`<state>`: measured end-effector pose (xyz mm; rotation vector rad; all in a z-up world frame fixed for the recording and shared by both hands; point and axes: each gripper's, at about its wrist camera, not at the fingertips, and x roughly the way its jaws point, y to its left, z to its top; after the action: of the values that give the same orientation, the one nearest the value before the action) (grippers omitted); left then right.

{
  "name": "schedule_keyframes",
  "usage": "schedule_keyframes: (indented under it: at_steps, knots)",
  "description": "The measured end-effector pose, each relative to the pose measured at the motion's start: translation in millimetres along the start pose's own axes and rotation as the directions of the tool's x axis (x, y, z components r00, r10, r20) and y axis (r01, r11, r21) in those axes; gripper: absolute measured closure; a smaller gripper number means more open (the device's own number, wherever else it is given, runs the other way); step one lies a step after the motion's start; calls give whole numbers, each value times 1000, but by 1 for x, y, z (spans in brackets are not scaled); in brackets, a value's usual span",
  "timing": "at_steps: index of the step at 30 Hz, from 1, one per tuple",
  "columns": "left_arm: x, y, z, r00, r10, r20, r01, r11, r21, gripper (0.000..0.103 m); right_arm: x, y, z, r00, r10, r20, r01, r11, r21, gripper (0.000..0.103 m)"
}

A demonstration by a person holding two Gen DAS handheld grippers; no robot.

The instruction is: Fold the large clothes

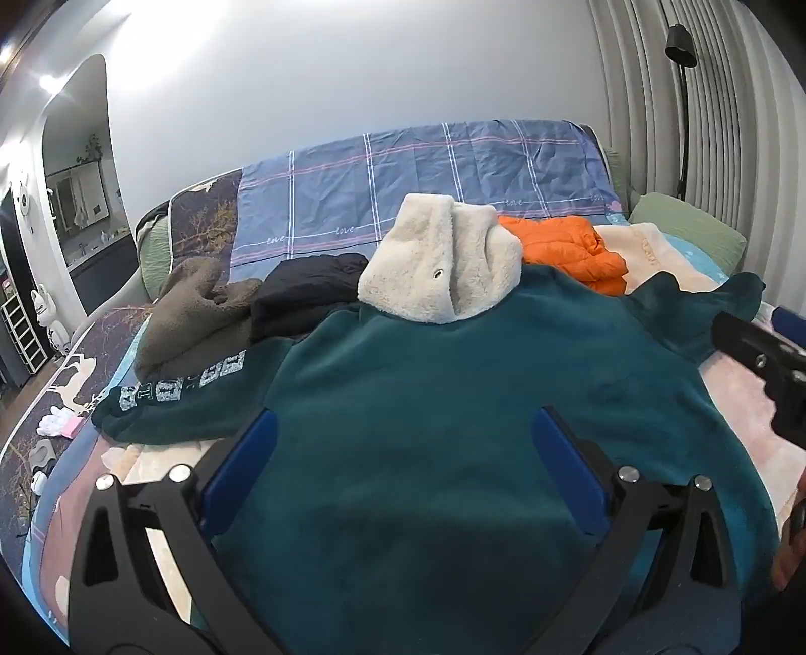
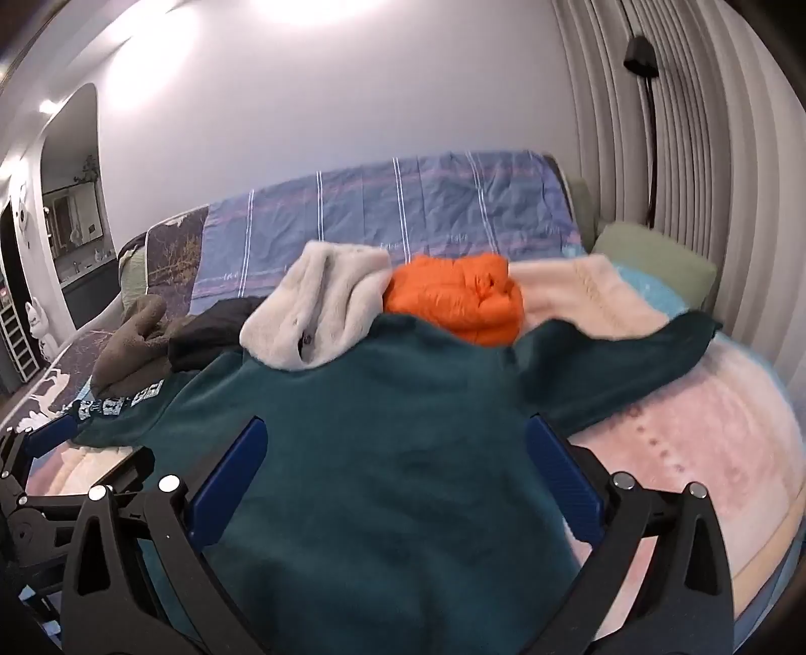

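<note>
- The left claw is spread wide and grips nothing. Its two blue fingers hang over the body of the teal hoodie.
- The right claw is spread wide too and grips nothing. Its blue fingers also hang over the teal hoodie. I cannot tell if any finger touches the cloth.
- In the left view, part of the right claw shows at the right edge. In the right view, part of the left claw shows at the left edge, near the sleeve with the letters.
- The teal hoodie lies spread out on the bed, with both sleeves stretched out to the sides.
- The left sleeve has white block letters on it. The right sleeve is plain.
- The hoodie's fluffy cream hood sits at the top, on the far side from the claws.
- Just behind the hood lies an orange puffer jacket, folded up.
- Beside the hood on the left lie a black garment and a brown fuzzy garment.
- A pale pink fluffy blanket lies just right of the orange jacket.
- A blue checked sheet covers the far end of the bed by the white wall.
- A green pillow sits at the far right corner.
- A black lamp stands by the ribbed wall on the right.
</note>
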<state>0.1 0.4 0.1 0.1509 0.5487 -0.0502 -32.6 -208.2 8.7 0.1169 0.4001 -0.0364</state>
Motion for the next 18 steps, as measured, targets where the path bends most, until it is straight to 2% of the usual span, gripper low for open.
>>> schedule_keyframes:
  at_steps: [1,2,5,7,18]
  knots:
    - [0,0,0,1000,-1,-1,1,1000,-1,2,6,7,-2,1000,-7,-25,6,1000,-27,1]
    - [0,0,0,1000,0,-3,0,1000,-2,2,1,8,-5,1000,-11,10,12,999,-44,1]
    - [-1,3,-2,1000,-6,-7,6,1000,-8,2,-2,21,-10,999,-33,42,37,994,-99,1]
    - [-1,4,-5,1000,-7,-8,7,1000,-12,2,4,25,-5,1000,-30,9,31,994,-108,1]
    - [10,7,-6,1000,-14,-23,14,1000,-12,2,9,25,-11,999,-31,-8,30,995,-92,1]
